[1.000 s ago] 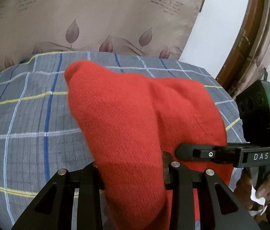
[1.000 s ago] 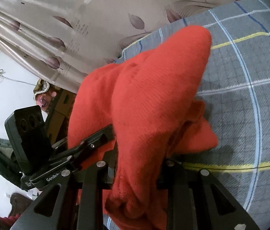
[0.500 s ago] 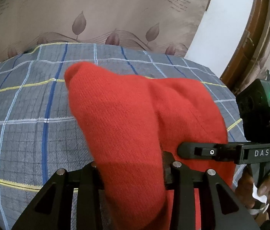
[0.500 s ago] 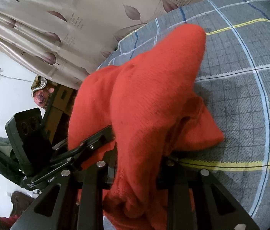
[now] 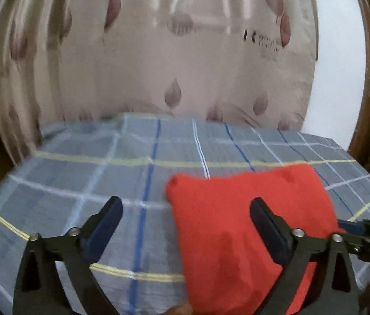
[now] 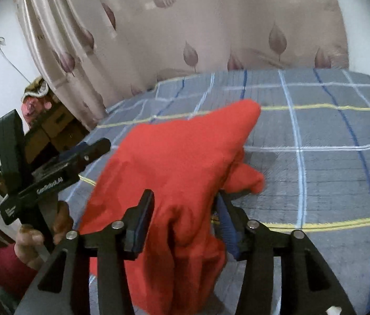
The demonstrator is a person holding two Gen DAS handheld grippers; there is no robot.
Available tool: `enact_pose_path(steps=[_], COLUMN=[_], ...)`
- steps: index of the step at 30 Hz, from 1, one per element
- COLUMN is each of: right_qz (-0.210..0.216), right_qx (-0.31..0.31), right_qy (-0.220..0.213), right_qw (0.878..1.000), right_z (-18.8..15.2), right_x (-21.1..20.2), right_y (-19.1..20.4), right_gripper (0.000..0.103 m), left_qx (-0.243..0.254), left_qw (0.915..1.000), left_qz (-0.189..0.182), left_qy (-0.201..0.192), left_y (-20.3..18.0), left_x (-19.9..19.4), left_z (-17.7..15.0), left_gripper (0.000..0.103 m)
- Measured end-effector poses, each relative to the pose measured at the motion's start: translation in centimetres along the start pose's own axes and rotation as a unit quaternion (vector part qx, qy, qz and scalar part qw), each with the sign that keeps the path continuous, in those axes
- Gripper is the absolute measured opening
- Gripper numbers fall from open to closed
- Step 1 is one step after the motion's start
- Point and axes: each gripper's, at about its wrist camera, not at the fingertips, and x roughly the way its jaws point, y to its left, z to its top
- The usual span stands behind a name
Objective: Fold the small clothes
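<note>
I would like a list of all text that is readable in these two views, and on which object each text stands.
"R": large dark letter printed on the curtain, left wrist view; the smaller lines beside it are too blurred to read.
"Gen…": white lettering on the side of the left gripper, right wrist view; the rest is blurred, and the white label lower on it cannot be read.
Faint print on the curtain in the right wrist view: unreadable.

The red garment [image 5: 237, 236] is cut off by the bottom edge in both views, so its lower part is not seen. In right wrist view the right hand-held gripper [image 6: 185, 218] has the cloth btw its opening jaws, and the cloth hides part of the right finger. The curtain [image 5: 158, 65] w/ printed text is blurred, unreadable. The left hand [image 6: 40, 231] is partly covered by the left hand-held gripper [image 6: 53, 173].
</note>
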Motion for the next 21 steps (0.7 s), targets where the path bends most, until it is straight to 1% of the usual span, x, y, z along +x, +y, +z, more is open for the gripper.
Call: enact_pose_path(steps=[2,4,9,11,13,15,17,20,21], right_qz=[0.000,-0.001,-0.001,-0.002,-0.005,-0.008,-0.011,-0.034,-0.040], right_qx=[0.002,0.003,0.009,0.008,0.007,0.010,0.012,0.009,0.007], right_qy=[-0.008,-0.012,-0.022,-0.027,-0.030,-0.035,-0.042,-0.059,-0.066], right_qw=[1.000,1.000,1.000,1.000,1.000,0.999,0.999,0.998,0.997], right_z=[-0.2,-0.3,-0.7,-0.8,-0.9,-1.1,-1.1,-1.2,-1.3], right_x=[-0.8,-1.4,-2.7,-3.3,-3.6,-4.1,-4.5,-5.5,-5.9], right_y=[0.0,0.0,-0.1,0.0,-0.1,-0.1,-0.2,0.0,0.2], right_gripper=[0.053,0.055,0.056,0.057,0.059,0.062,0.062,0.065,0.068], left_qx=[0.009,0.016,0.031,0.034,0.035,0.028,0.026,0.022,0.025], left_qw=[0.9997,0.9990,0.9981,0.9971,0.9970,0.9965,0.9967,0.9971,0.9971], left_qz=[-0.011,-0.021,-0.034,-0.042,-0.037,-0.036,-0.027,-0.021,-0.016], left_qy=[-0.022,-0.035,-0.042,-0.054,-0.058,-0.070,-0.071,-0.071,-0.070], left_y=[-0.2,-0.5,-1.7,-2.2,-2.6,-2.7,-3.0,-3.2,-3.3], left_x=[-1.2,-2.1,-3.4,-4.0,-4.3,-4.8,-5.0,-5.4,-5.5], left_z=[0.9,1.6,2.6,2.4,2.4,2.4,2.5,2.6,2.6], left_gripper=[0.102,0.103,0.103,0.103,0.103,0.103,0.103,0.103,0.103])
